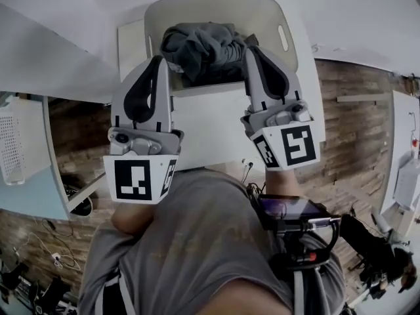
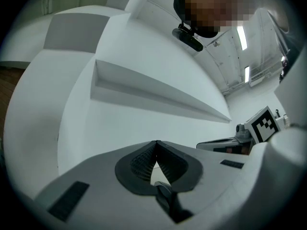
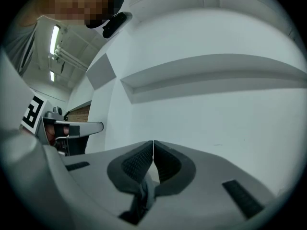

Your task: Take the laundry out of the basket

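While my left gripper (image 2: 156,143) and right gripper (image 3: 153,143) sit clenched, empty, I judge the laundry (image 1: 203,51) in the basket (image 1: 266,18) soft, light, floppy. Best pinch a raised top fold.

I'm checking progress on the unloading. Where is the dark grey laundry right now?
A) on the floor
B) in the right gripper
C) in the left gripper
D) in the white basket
D: the laundry lies heaped in the basket, and the left gripper and right gripper are both shut on nothing.
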